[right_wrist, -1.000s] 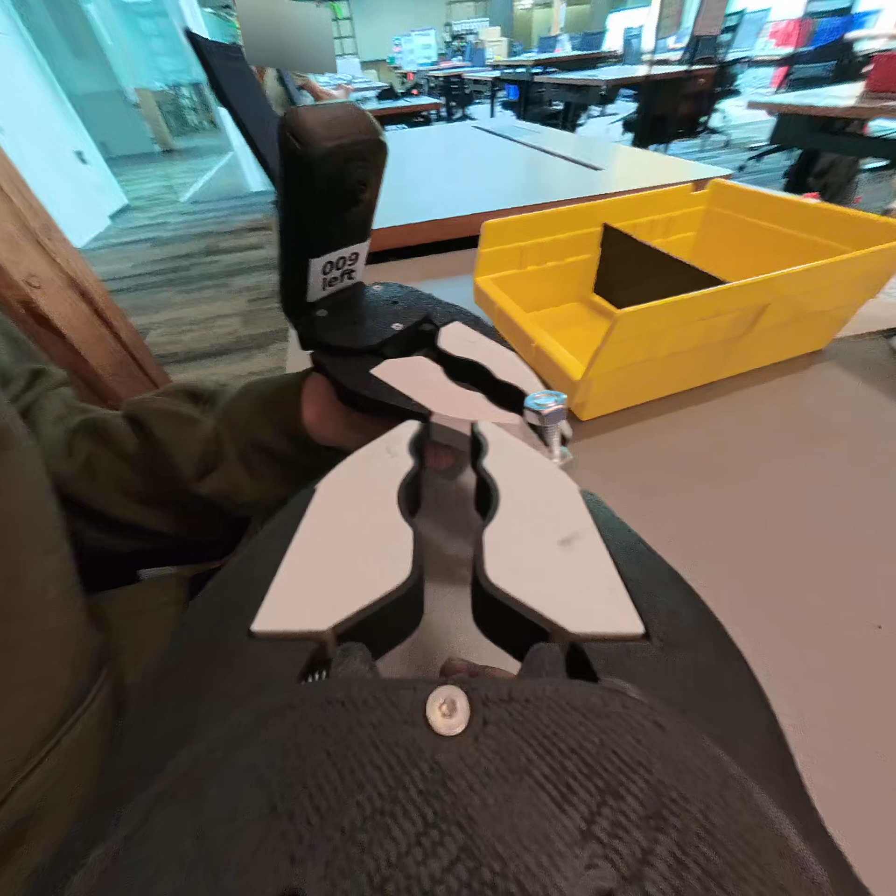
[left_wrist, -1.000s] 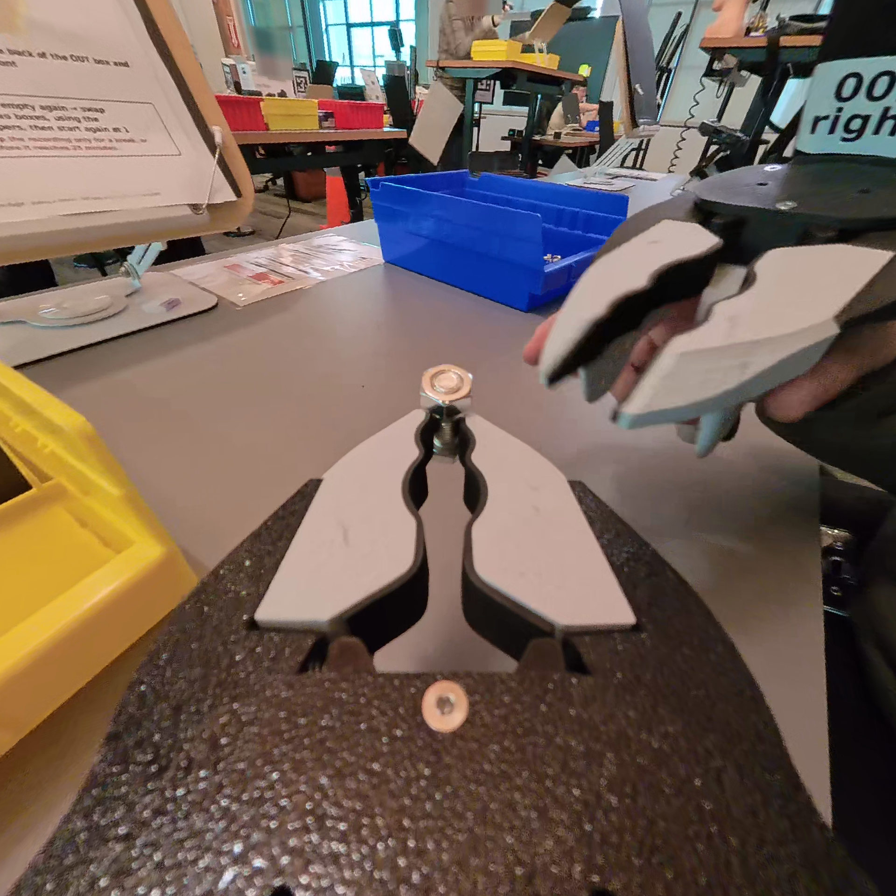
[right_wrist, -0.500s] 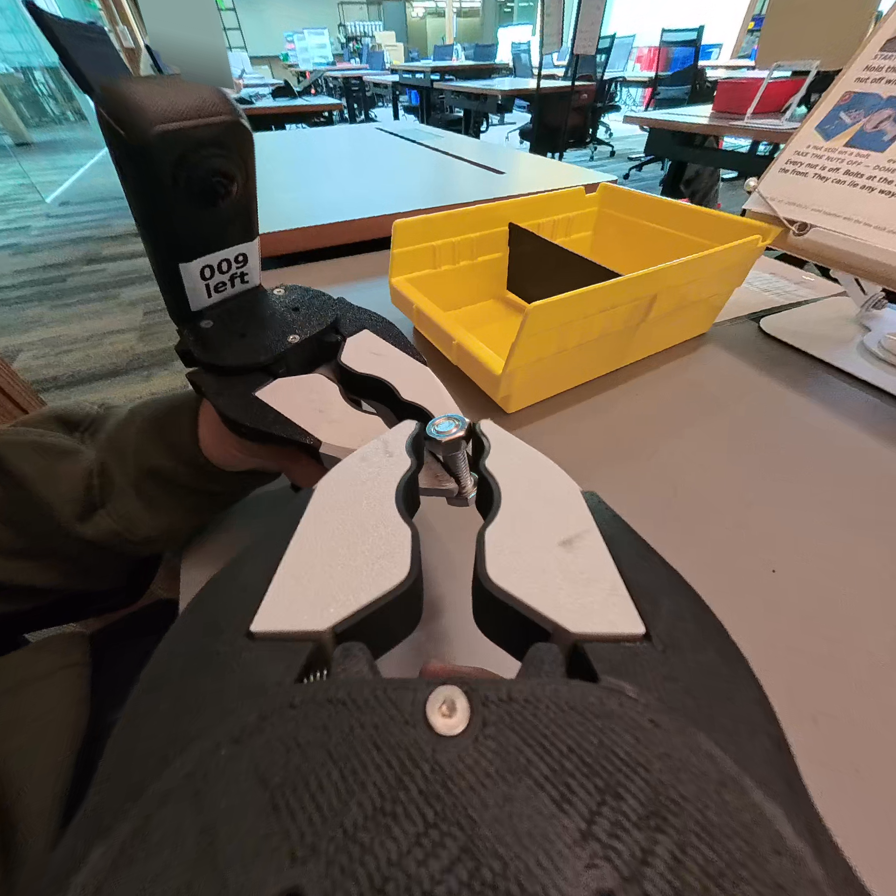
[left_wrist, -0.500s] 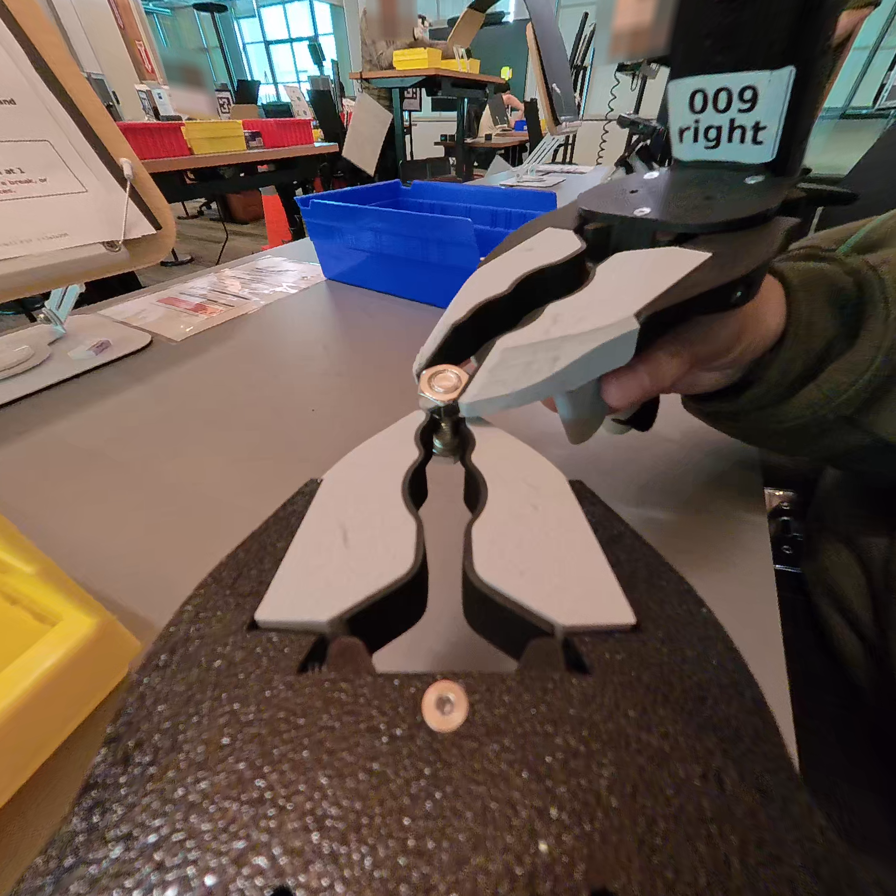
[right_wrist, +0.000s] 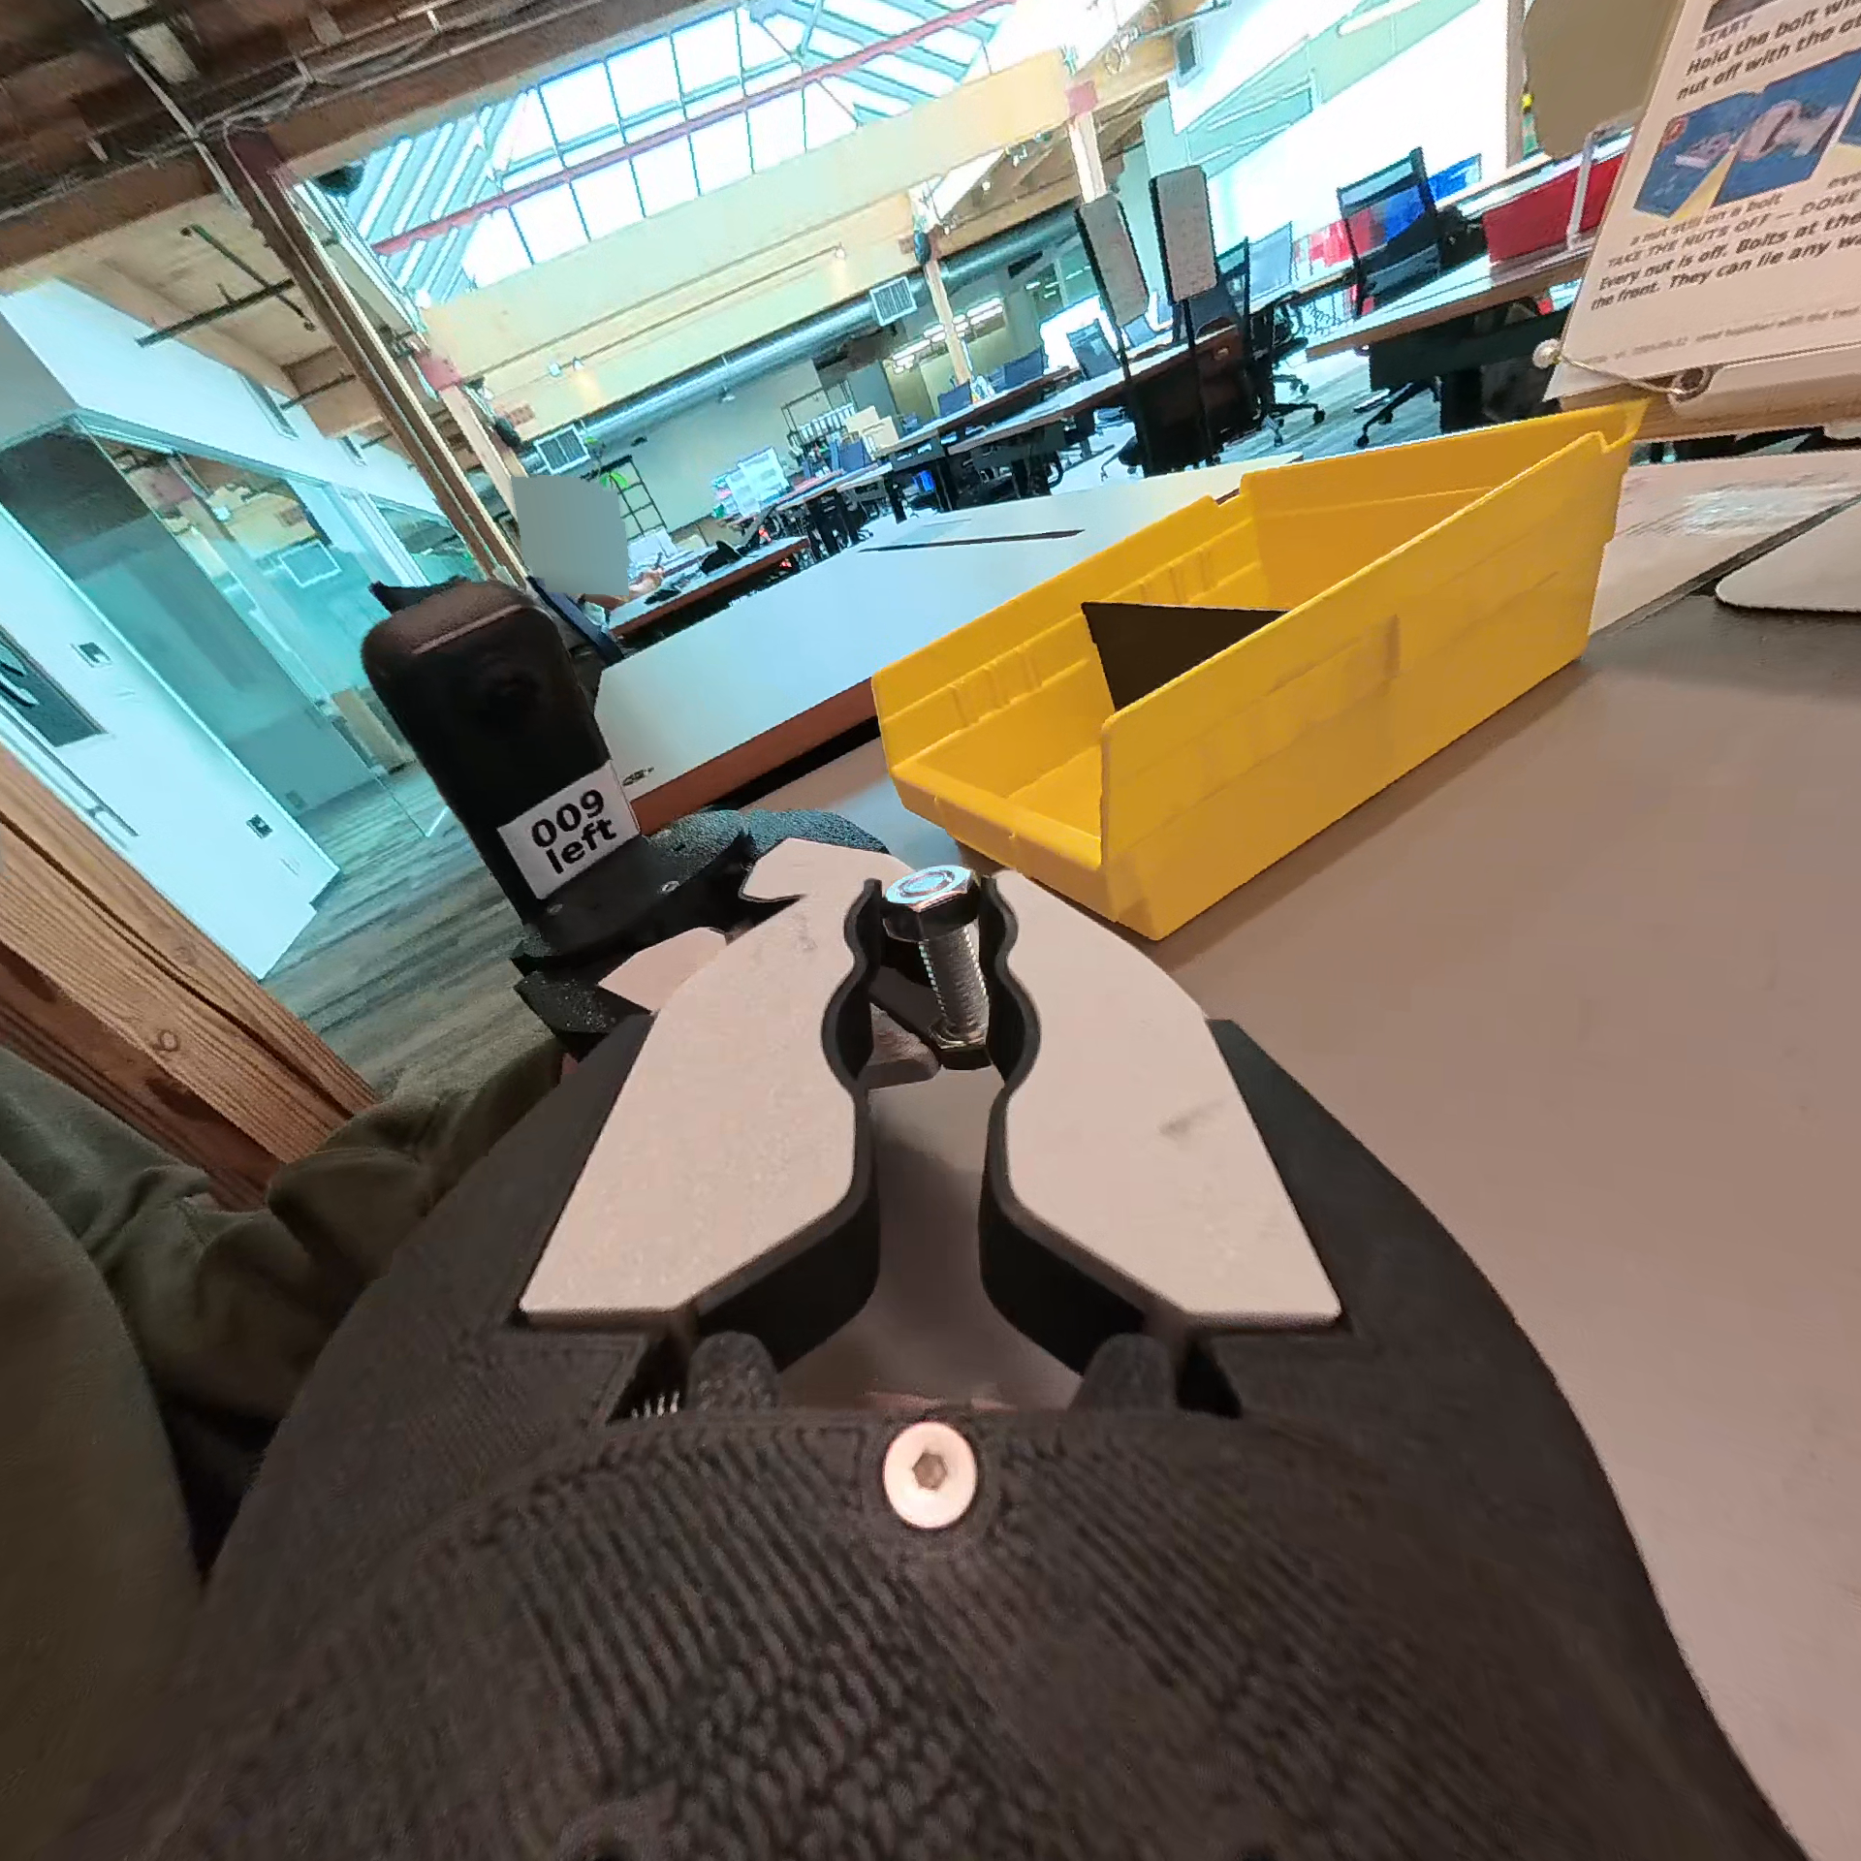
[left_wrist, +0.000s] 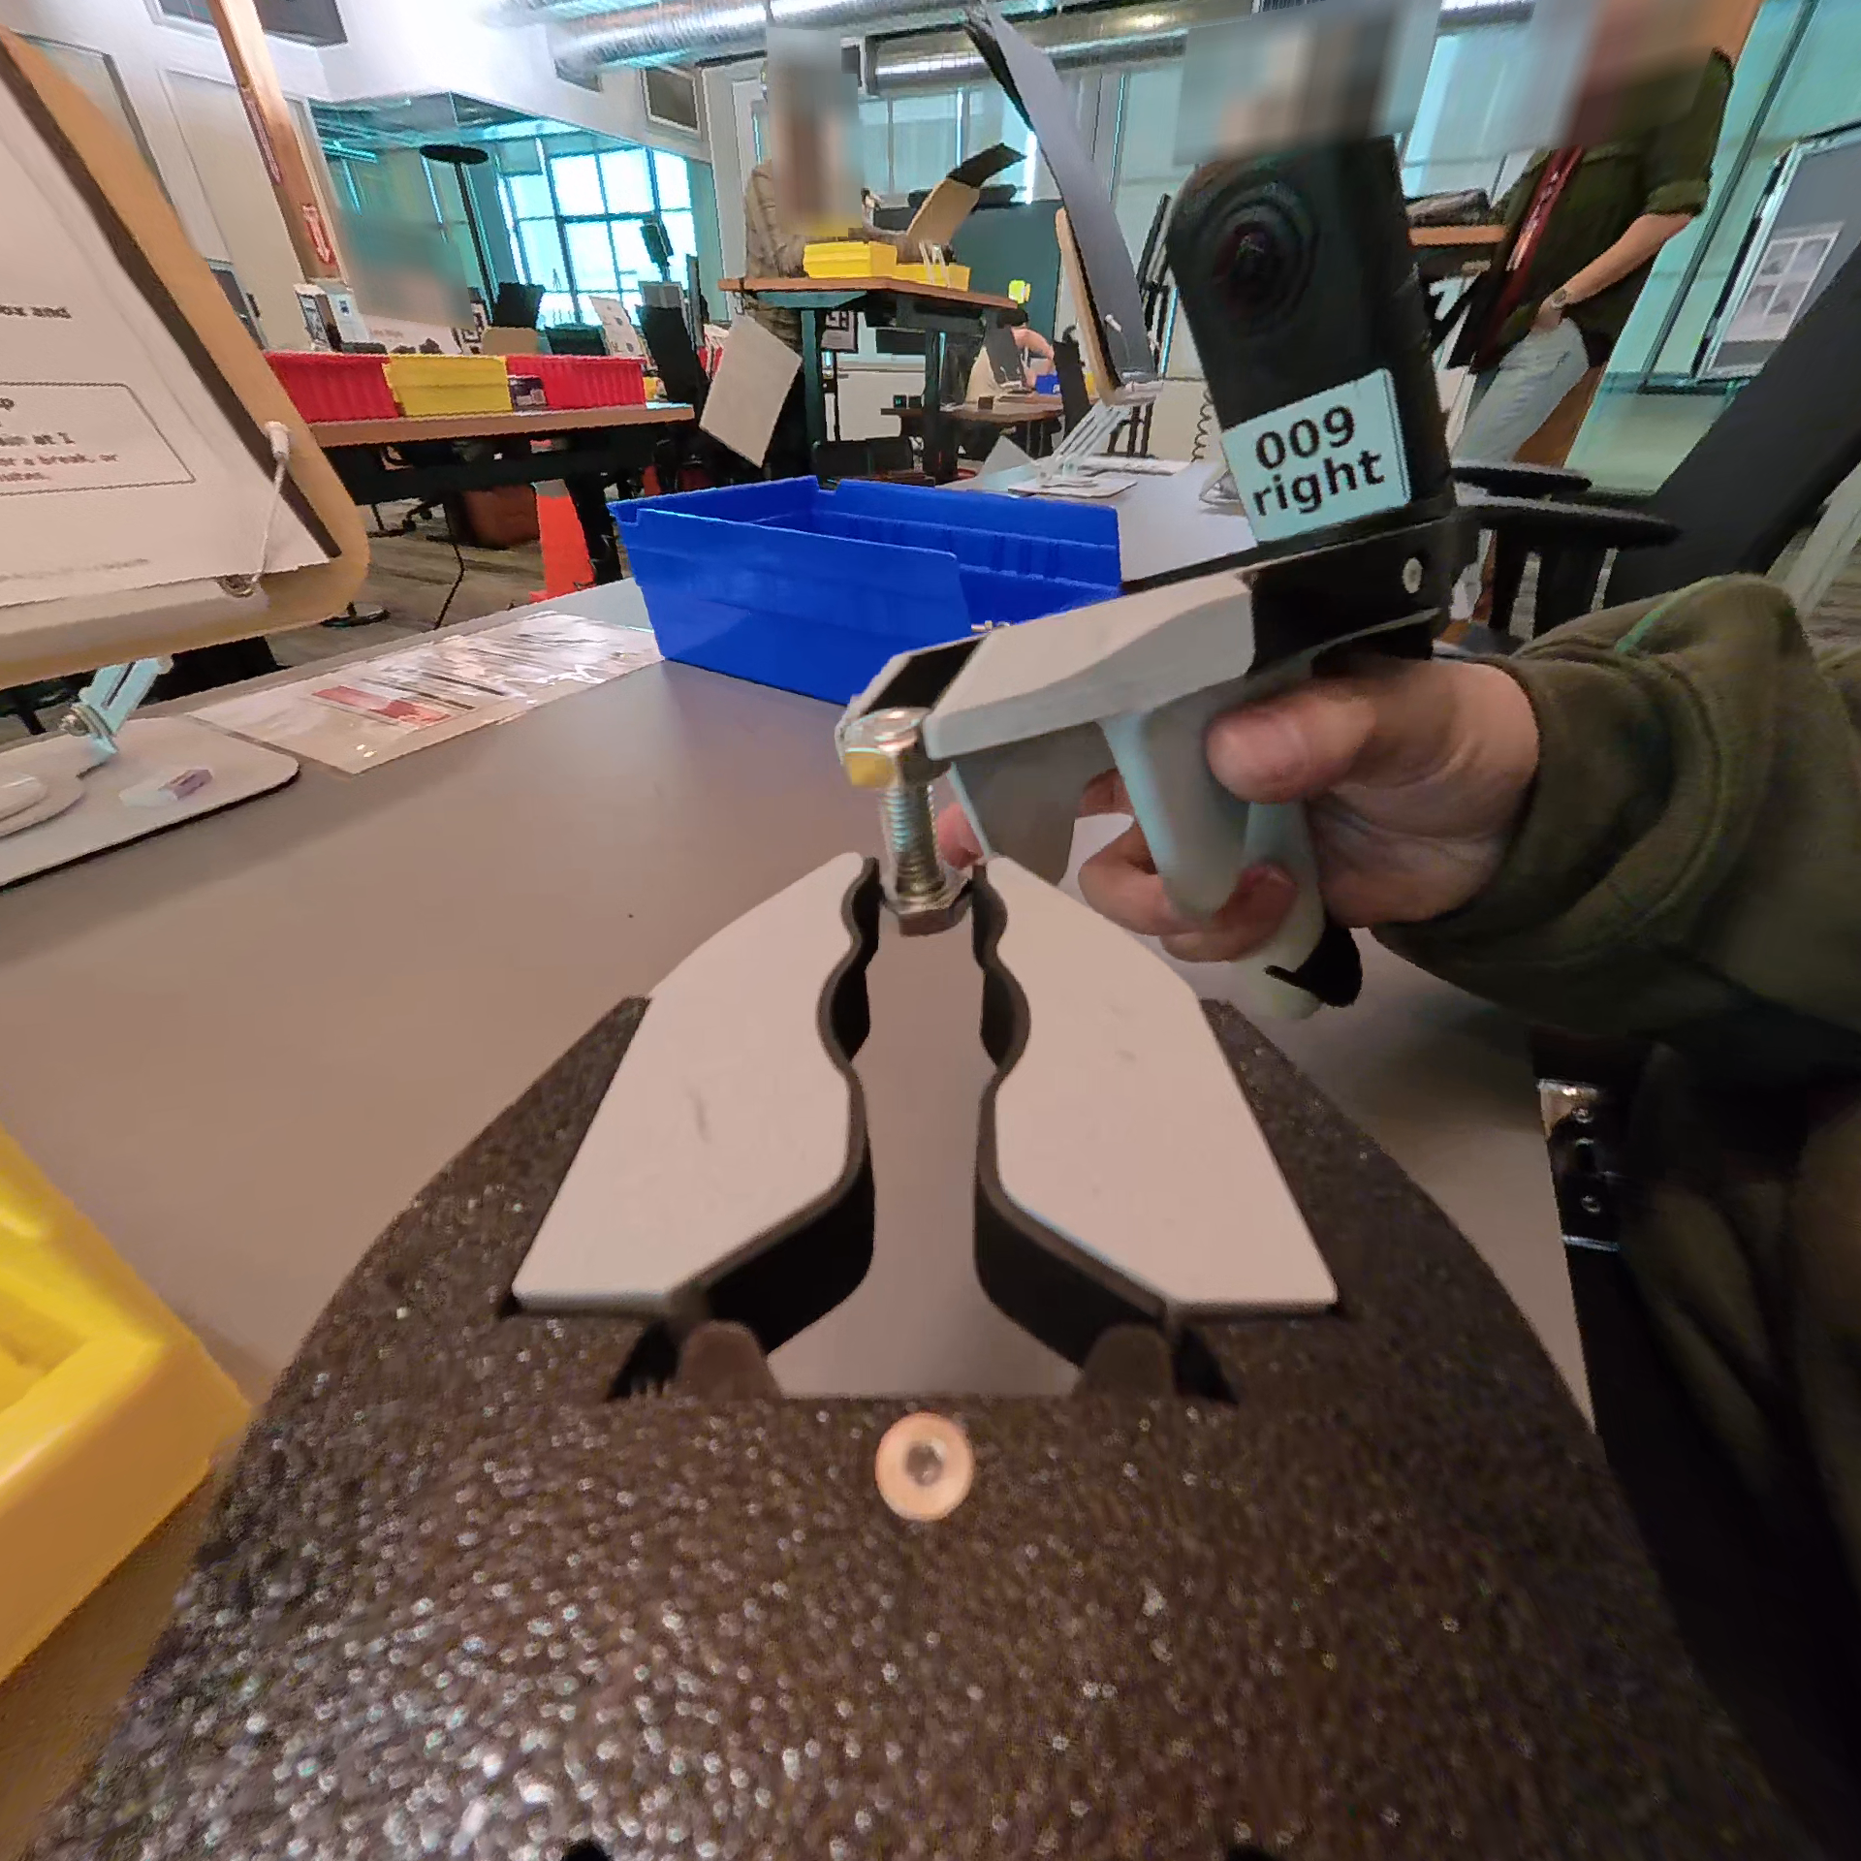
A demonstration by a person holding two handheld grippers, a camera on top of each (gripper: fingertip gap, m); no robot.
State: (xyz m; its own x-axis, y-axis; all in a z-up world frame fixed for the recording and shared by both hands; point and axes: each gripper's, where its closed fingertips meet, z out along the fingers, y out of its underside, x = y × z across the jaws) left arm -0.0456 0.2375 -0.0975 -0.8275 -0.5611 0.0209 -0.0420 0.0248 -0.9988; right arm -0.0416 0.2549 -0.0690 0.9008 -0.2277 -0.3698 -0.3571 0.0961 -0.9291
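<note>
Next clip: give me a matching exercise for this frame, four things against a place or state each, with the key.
Things:
1. bolt head
2. nut
3. yellow bin
4. blue bin

Places or states:
A. far across the grey table, behind the right gripper
B. clamped at the right gripper's tips
C. gripped at the tips of the left gripper
D. on the table, holds a black divider

Pairs: 1-B, 2-C, 3-D, 4-A
</note>
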